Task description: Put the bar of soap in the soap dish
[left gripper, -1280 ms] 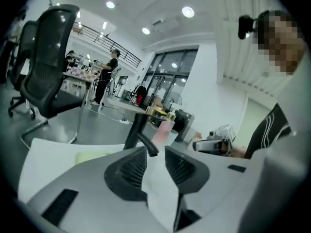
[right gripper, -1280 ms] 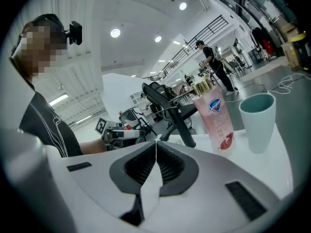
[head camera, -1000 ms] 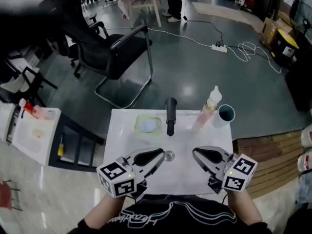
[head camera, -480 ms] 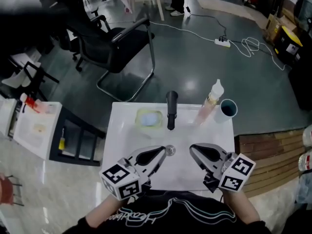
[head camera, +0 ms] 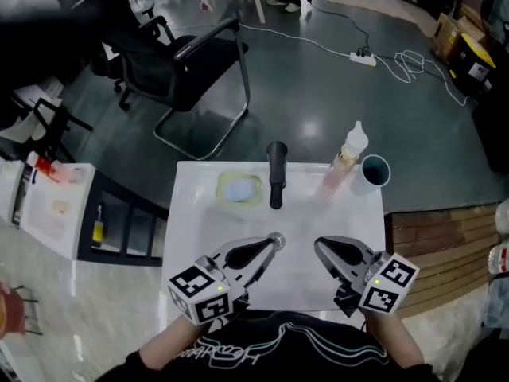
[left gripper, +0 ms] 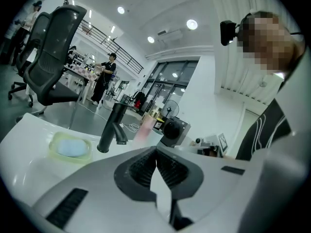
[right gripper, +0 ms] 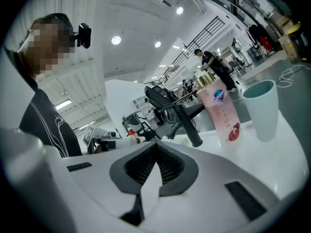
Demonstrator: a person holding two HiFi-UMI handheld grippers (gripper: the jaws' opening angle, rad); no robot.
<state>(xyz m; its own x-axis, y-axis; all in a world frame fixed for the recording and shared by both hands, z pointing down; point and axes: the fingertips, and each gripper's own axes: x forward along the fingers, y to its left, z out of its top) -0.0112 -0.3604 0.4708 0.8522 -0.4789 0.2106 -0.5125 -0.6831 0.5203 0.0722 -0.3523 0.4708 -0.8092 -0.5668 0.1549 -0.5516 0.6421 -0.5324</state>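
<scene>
Looks done: soap in dish, nothing gripped.
Seeing pale blue bar of soap (head camera: pixel 239 188) inside yellow-green plastic soap dish (head camera: pixel 221 189), far left on white sink top (head camera: pixel 302 221), left of black tap (head camera: pixel 276 173). Reading left gripper (head camera: pixel 274 243) and right gripper (head camera: pixel 318 249) as pinched together, empty, near edge. Next, probably: pull clear, no regrasp.

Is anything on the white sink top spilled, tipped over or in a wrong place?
Nothing stands out. The pale blue bar of soap lies inside the yellow-green soap dish, and the pink bottle and the teal cup stand upright.
</scene>
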